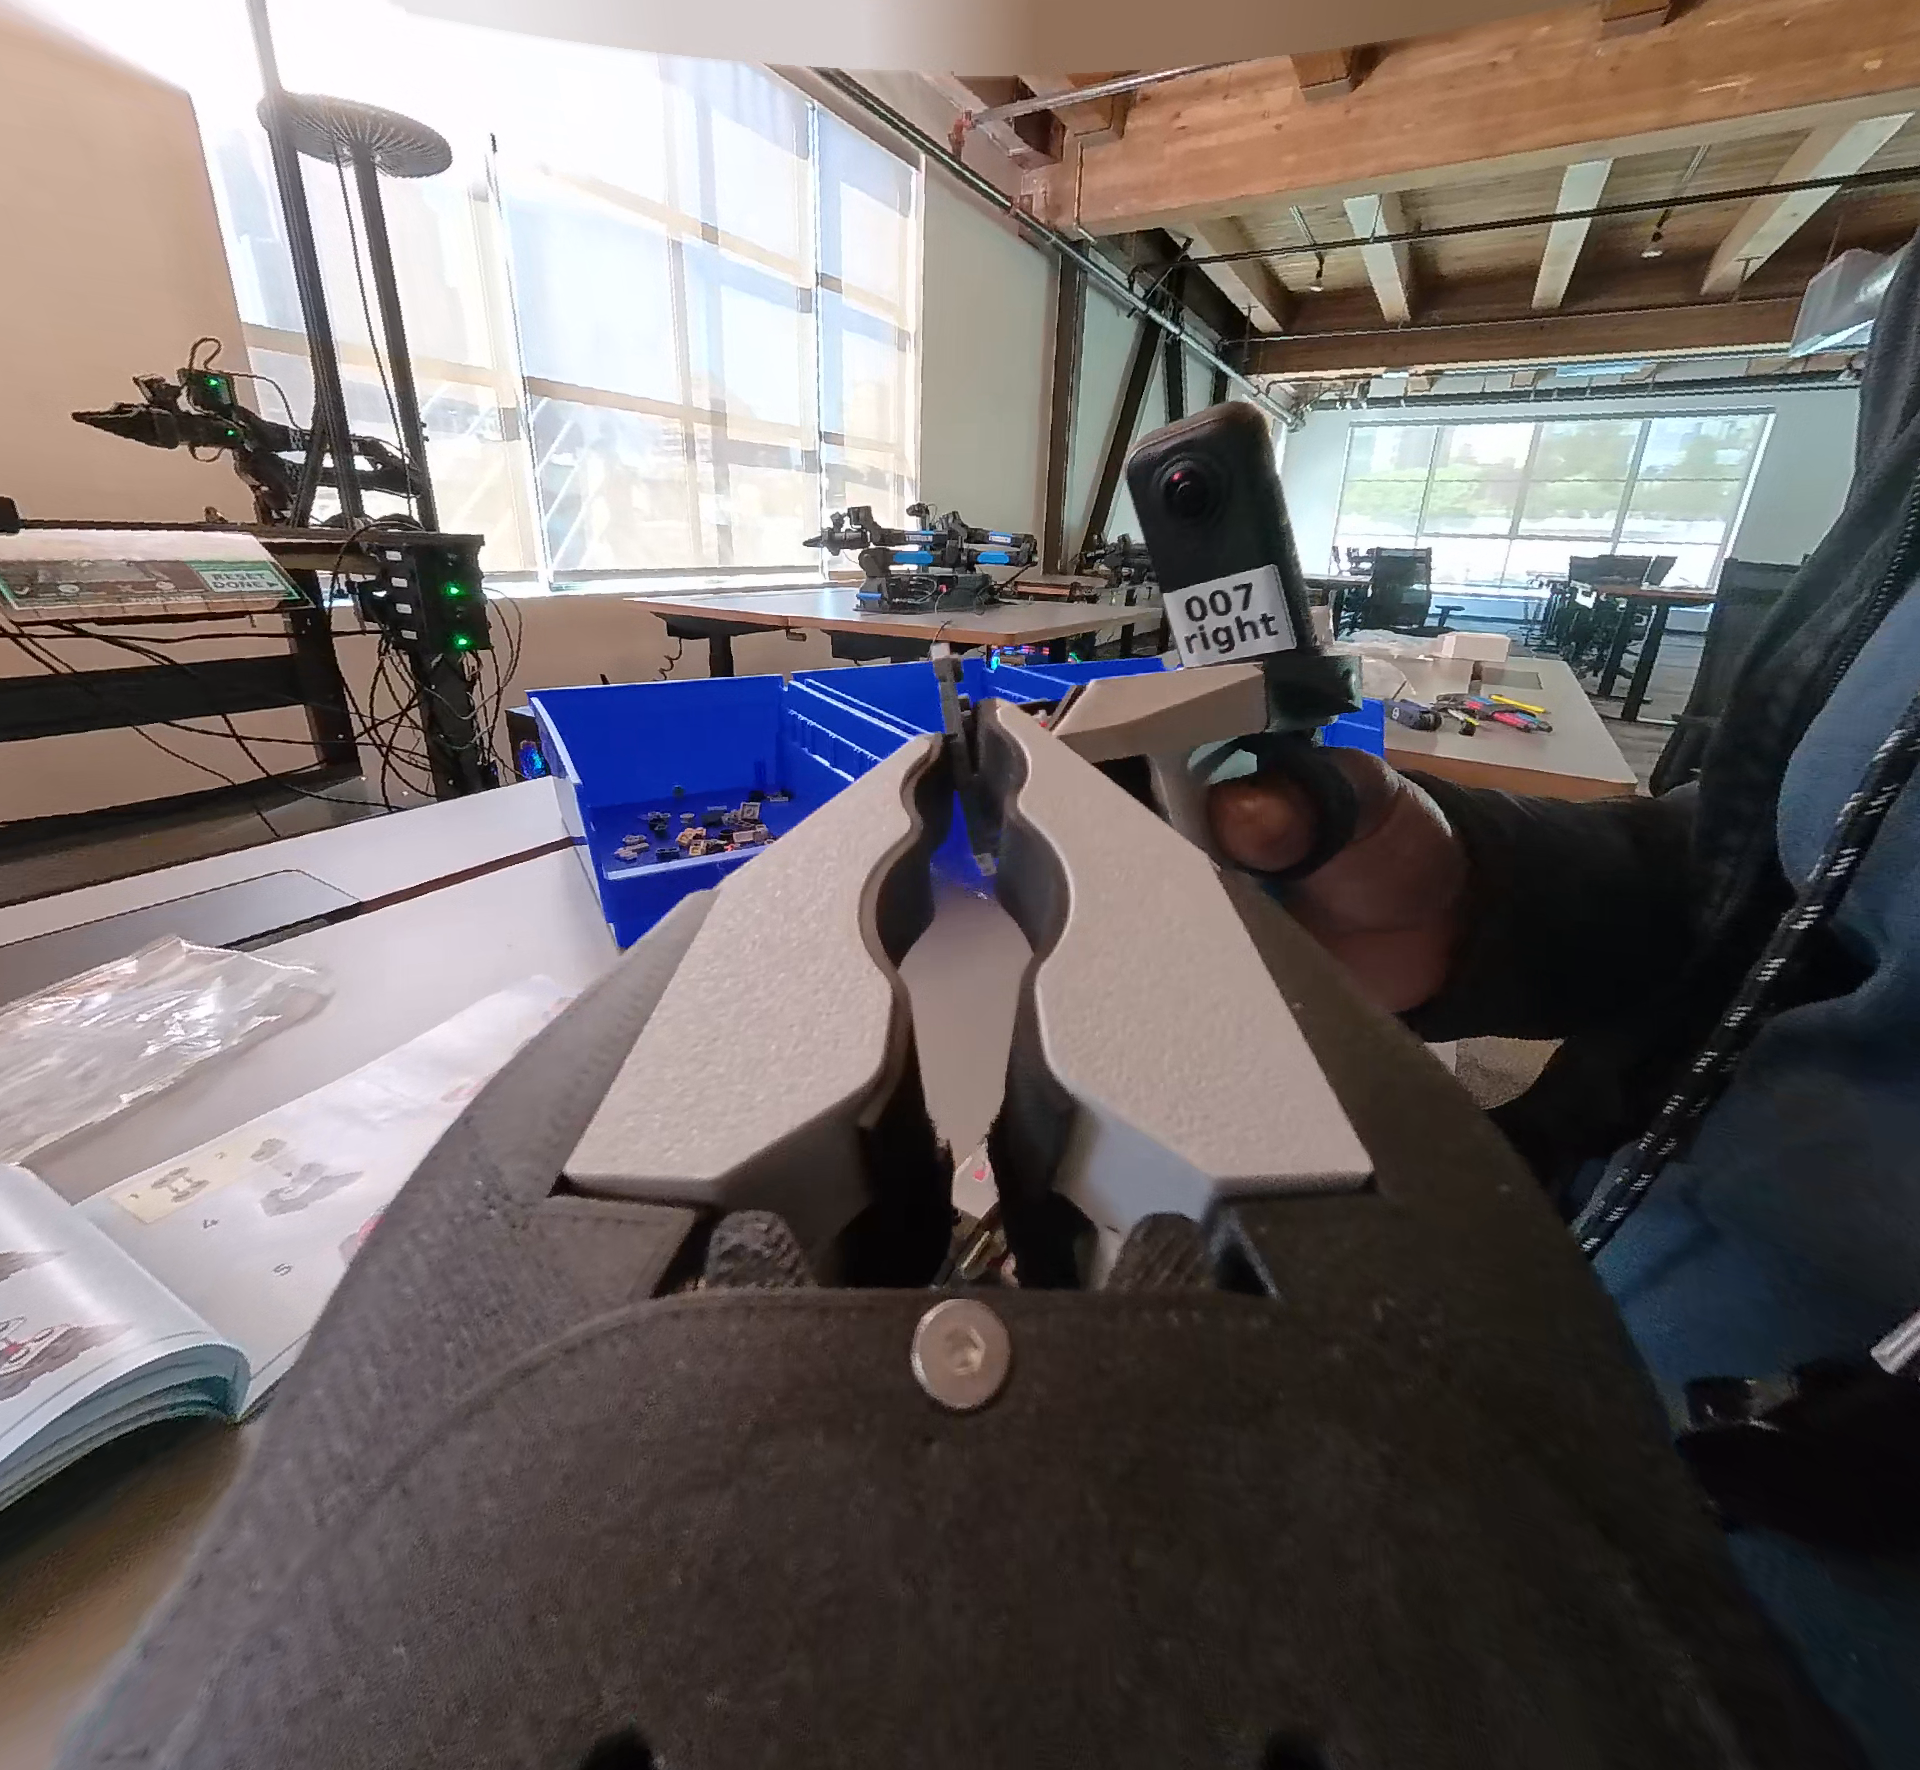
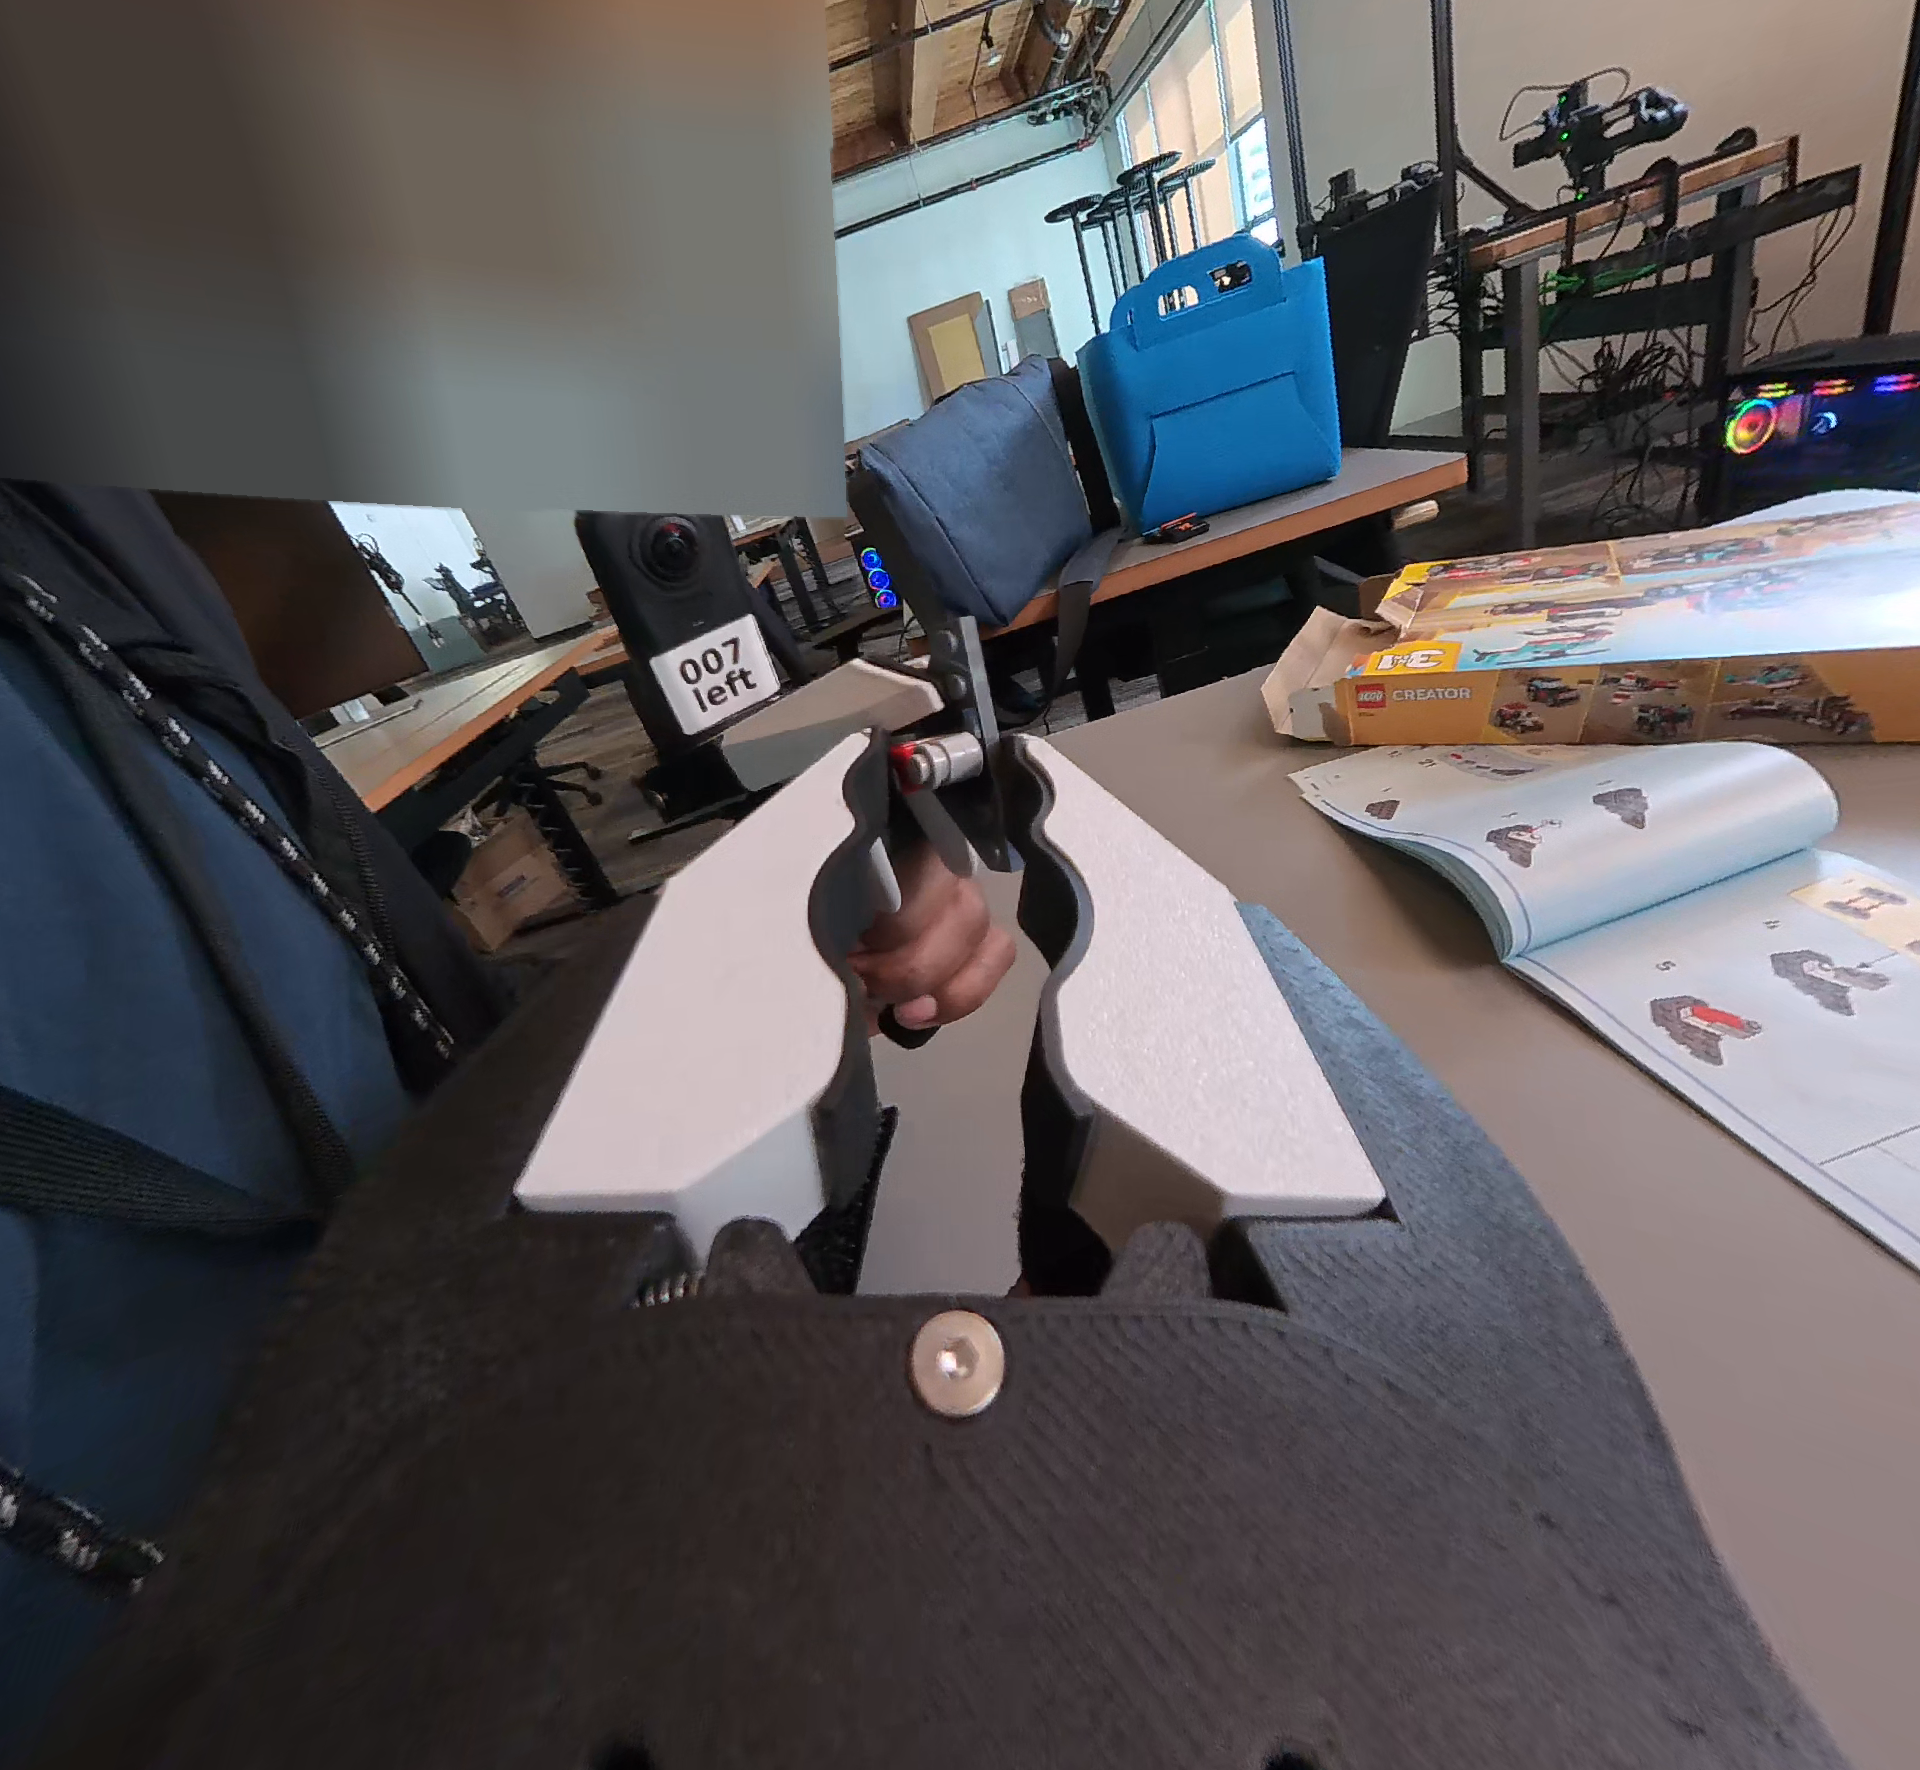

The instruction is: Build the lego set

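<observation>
Left tool clamps a thin dark-grey lego assembly between matte grey fingertips. Right tool grips the same assembly at its silver cylinder, raised above the smooth surface beside the open instruction booklet.

Your left gripper and right gripper match: pale grey wavy-edged fingers on a black textured body, one silver hex screw at its centre. Each carries a black camera with a white sticker. You wear a navy hoodie with speckled drawcords.
</observation>
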`<act>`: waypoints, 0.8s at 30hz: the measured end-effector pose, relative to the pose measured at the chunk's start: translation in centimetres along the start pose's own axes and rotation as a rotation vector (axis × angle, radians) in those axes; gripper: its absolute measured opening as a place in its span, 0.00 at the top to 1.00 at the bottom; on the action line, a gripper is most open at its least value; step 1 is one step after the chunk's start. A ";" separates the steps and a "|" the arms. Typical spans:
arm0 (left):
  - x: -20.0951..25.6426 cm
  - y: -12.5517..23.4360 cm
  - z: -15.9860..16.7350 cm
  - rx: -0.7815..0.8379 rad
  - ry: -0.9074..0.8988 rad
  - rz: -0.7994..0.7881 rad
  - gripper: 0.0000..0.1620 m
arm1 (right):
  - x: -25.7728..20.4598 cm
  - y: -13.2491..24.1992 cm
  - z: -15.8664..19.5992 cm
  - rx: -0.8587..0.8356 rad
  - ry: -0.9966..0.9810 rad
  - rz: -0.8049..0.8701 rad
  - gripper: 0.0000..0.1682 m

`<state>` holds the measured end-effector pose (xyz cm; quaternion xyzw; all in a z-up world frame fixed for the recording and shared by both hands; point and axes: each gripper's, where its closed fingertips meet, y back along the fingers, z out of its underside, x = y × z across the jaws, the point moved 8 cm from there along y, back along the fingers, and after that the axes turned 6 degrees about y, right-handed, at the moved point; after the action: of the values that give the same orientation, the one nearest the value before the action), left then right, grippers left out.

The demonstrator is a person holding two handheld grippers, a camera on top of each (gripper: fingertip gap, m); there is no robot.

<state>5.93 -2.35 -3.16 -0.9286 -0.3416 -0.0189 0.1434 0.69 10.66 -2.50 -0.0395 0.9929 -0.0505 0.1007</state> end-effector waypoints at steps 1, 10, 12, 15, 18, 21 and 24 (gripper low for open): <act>0.0 0.0 0.0 0.002 0.001 0.000 0.98 | 0.0 0.0 0.0 -0.001 0.001 0.001 0.87; 0.1 0.0 -0.1 0.006 -0.007 0.004 0.98 | -0.2 0.0 -0.2 -0.003 0.005 -0.006 0.87; 0.2 0.0 -0.2 0.009 -0.005 0.006 0.98 | -0.3 0.0 -0.2 -0.001 0.009 -0.007 0.88; 0.2 0.0 -0.2 0.011 -0.001 0.010 0.98 | -0.3 -0.1 -0.3 0.002 0.012 -0.010 0.88; 0.2 0.1 -0.3 0.015 0.001 0.014 0.98 | -0.4 -0.1 -0.3 0.004 0.014 -0.015 0.88; 0.2 0.1 -0.3 0.017 0.001 0.016 0.98 | -0.4 -0.2 -0.3 0.008 0.016 -0.017 0.88; 0.2 0.2 -0.3 0.018 -0.001 0.021 0.98 | -0.5 -0.2 -0.3 0.008 0.018 -0.019 0.88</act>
<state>6.19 -2.45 -2.88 -0.9309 -0.3319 -0.0137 0.1518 1.11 10.51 -2.06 -0.0482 0.9931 -0.0557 0.0916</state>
